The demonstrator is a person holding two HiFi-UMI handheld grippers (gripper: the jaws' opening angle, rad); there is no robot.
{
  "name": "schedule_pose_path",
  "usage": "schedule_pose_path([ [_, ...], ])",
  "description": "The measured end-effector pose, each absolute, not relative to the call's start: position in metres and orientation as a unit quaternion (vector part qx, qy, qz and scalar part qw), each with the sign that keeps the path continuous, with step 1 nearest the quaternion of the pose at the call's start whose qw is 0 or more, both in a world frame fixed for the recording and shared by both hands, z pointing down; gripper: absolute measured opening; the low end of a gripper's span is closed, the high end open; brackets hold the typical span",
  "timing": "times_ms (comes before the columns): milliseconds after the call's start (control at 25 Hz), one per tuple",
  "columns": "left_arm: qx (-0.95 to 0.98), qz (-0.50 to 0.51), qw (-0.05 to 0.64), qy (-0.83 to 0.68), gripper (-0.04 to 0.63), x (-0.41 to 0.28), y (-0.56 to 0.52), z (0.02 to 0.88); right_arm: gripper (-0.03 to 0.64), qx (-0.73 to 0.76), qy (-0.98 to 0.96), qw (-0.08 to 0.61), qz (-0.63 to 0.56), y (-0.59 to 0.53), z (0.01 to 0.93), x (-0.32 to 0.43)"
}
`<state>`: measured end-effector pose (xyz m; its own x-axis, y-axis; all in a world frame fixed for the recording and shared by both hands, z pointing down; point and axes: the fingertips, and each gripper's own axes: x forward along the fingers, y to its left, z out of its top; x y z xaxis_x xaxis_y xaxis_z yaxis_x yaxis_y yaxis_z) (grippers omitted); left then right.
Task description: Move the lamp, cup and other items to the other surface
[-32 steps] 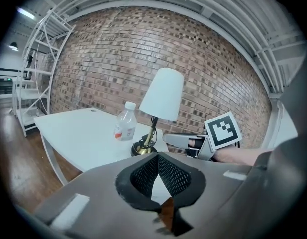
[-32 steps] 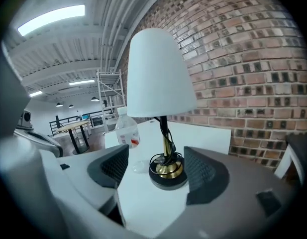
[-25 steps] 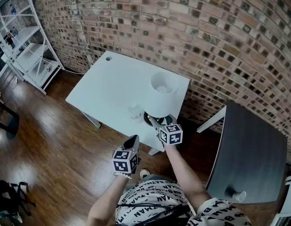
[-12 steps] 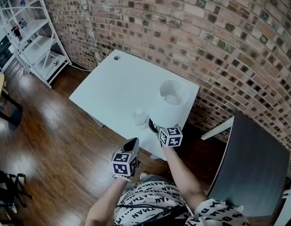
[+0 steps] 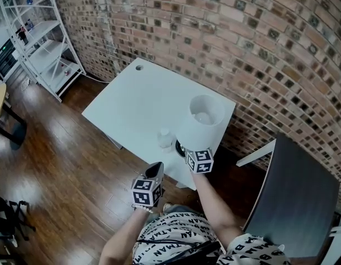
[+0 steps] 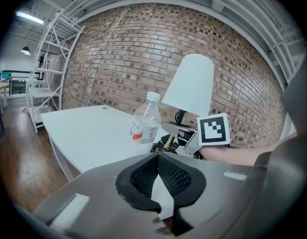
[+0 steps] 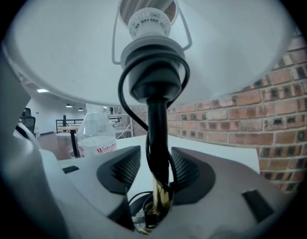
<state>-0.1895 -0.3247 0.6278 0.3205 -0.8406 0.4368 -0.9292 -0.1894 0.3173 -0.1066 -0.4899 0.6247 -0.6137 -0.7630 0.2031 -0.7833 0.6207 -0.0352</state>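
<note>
The lamp stem is flanked by the closing jaws of the right gripper, not yet squeezed; the left gripper is clenched, empty

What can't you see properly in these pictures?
The lamp base: head view, hidden under the lamp's shade and the right tool, whose jaws are closing with the stem between them.
The bottle bottom: right gripper view, behind that tool's own jaw.
Things on the white shelves: head view, too small.
</note>
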Motion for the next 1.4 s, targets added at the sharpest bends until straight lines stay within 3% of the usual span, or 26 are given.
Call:
schedule_pose_path([
  [240, 0.765, 0.084, 0.270, -0.579, 0.000, -0.194, -0.321, 0.627, 0.054, 0.449, -0.889, 0.085, 0.035, -0.492, 0.617, -0.100],
  [880, 0.787, 0.083, 0.272, -0.548, 0.000, -0.187, -0.289, 0.610, 0.051, 0.480, -0.872, 0.079, 0.052, -0.455, 0.572, -0.074],
  [1400, 0.875, 0.121, 0.250, -0.396, 0.000, -0.102, -0.188, 0.588, 0.051, 0.620, -0.779, 0.062, 0.074, -0.289, 0.537, 0.051],
])
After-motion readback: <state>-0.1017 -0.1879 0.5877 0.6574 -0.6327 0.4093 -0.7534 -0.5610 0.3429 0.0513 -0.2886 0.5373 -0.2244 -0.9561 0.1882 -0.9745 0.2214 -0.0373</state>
